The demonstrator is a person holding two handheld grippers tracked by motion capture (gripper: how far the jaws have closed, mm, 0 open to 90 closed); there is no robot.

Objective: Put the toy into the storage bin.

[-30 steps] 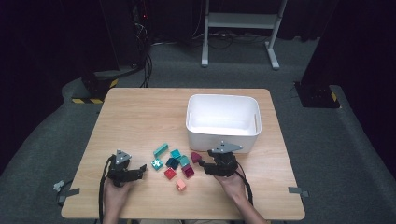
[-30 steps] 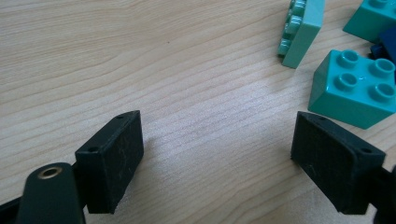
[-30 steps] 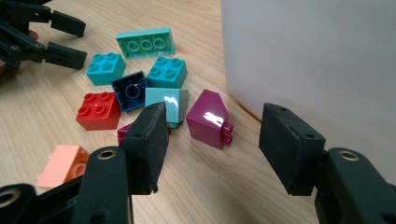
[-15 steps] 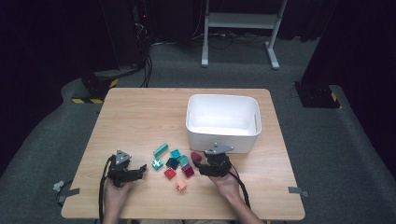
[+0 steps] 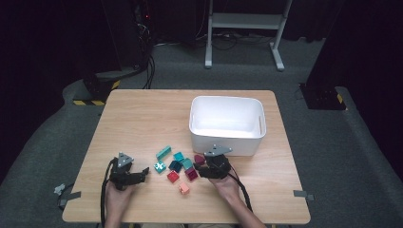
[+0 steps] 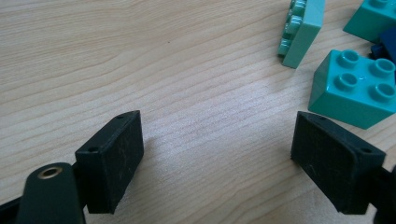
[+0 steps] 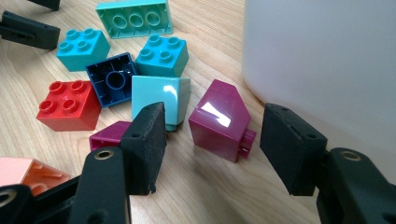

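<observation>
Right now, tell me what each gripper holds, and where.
Nothing is held. The right gripper stands open around the magenta sloped brick; the left gripper is open over bare table.

That magenta sloped brick point(image 7: 220, 122) is lying tipped on its side on the desk, studs poking out to its 3 o'clock, glossy slanted face up. It sits right beside the white bin's wall, with a pale teal brick point(image 7: 159, 99) at its 9 o'clock.

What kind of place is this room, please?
Probably a lab or studio set up for recording: a wooden table with toy bricks and a white bin, black curtains, cables on grey carpet.
</observation>
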